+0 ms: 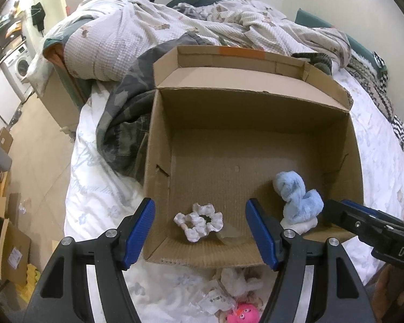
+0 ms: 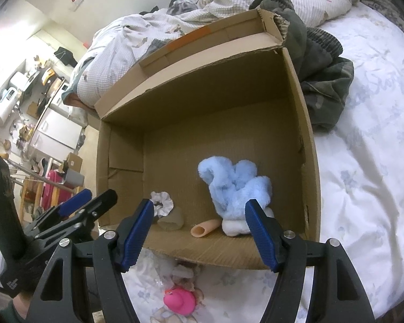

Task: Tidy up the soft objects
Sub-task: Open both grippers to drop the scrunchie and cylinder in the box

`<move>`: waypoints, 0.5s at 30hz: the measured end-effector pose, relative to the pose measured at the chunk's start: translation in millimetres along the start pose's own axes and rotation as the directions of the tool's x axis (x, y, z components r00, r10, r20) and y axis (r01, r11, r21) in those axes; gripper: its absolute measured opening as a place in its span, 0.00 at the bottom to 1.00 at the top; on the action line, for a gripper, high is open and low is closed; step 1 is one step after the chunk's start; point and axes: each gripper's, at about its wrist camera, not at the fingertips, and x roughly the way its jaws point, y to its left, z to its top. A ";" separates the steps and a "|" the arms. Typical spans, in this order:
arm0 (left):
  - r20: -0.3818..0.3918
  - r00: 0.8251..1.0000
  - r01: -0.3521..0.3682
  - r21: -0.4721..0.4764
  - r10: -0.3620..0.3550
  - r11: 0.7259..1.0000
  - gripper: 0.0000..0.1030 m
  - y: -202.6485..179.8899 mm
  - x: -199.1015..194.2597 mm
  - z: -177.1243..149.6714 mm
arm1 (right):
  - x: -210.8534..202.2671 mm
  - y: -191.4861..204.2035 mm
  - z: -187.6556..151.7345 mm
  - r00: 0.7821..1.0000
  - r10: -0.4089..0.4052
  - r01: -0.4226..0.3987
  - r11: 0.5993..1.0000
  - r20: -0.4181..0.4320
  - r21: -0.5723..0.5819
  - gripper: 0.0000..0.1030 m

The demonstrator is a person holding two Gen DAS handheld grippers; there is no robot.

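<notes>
Plush point(image 2: 235, 188), pale blue, fluffy and light, which we judge would squash under any pinch and is best taken at its bunched middle, lies near the right wall of the cardboard box point(image 2: 307, 134) on the bed point(image 2: 363, 161), both grippers' fingers point(image 2: 258, 231) wide apart and empty.

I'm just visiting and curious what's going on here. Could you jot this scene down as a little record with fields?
Place: a bed with rumpled bedding
Container: open cardboard box on the bed
In the box: white scrunchie, fluffy blue soft item, beige tube-shaped piece, small translucent piece
Outside the box: pink toy on the bed before its near edge
Left claw: open, holding nothing
Right claw: open, holding nothing
</notes>
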 end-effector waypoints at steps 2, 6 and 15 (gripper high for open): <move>0.008 1.000 -0.002 -0.007 0.002 1.000 0.65 3.3 -5.4 -1.7 | -1.8 -0.1 -1.6 1.000 0.007 -0.007 1.000 0.002 0.005 0.72; 0.023 1.000 -0.013 -0.014 0.013 1.000 0.65 12.1 -16.8 -5.3 | -7.4 -0.5 -5.7 1.000 -0.002 0.002 1.000 0.012 0.005 0.72; 0.005 1.000 -0.011 -0.173 0.012 0.985 0.65 63.9 -31.1 -17.6 | -15.6 -6.2 -16.3 0.997 -0.074 0.074 0.997 0.011 0.017 0.72</move>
